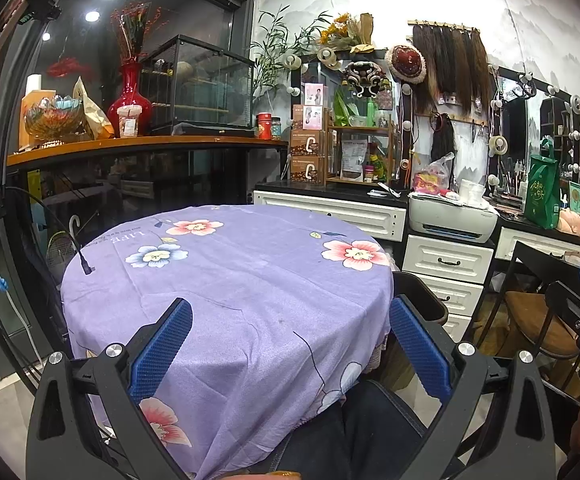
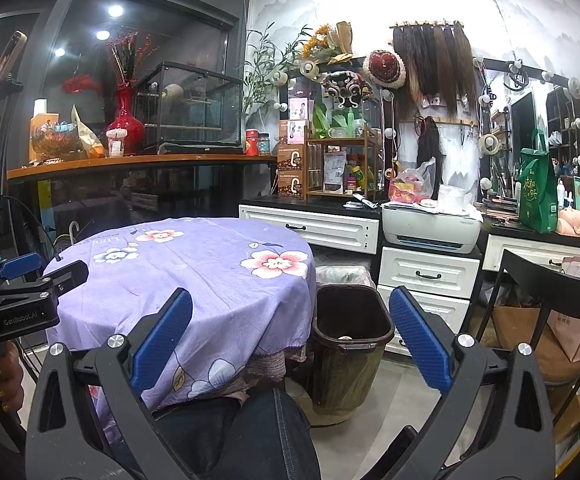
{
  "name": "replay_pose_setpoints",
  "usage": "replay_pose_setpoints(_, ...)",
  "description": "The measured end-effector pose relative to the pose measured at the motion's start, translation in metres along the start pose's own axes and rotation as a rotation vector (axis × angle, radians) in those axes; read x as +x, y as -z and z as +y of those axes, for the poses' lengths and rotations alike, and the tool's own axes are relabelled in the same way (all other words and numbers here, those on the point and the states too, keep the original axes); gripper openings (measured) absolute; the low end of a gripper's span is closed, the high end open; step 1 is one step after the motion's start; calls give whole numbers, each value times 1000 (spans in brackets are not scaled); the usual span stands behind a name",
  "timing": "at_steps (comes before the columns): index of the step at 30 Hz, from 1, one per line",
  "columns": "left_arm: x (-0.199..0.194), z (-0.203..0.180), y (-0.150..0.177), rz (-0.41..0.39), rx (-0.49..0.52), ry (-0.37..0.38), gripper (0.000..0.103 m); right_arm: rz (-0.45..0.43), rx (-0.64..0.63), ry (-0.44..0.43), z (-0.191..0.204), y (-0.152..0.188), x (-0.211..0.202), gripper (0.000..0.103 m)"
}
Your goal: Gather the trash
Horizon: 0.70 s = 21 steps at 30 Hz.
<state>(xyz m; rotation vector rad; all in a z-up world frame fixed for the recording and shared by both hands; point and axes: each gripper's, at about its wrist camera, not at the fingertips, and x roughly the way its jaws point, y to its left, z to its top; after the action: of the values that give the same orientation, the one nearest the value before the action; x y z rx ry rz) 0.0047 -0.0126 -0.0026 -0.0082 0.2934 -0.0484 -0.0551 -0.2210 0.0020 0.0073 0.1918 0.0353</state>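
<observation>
I hold both grippers, left [image 1: 290, 344] and right [image 2: 290, 340], spread and empty. The table [image 1: 250, 280] looks bare, the bin [image 2: 350, 344] beside it ready for trash.

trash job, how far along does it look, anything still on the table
Looks nearly done or not yet begun; the frames alone can't say which. The purple floral tablecloth shows no litter. The brown bin beside the table holds something pale at the bottom. In hand: nothing, the left gripper and right gripper are both open and empty. Nothing left is visible.
</observation>
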Motion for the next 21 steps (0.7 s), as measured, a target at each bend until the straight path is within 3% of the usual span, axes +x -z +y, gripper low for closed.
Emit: replay_pose_setpoints(21, 2, 1, 0, 2, 5, 2, 98, -1, 0, 1, 3, 1, 0, 97)
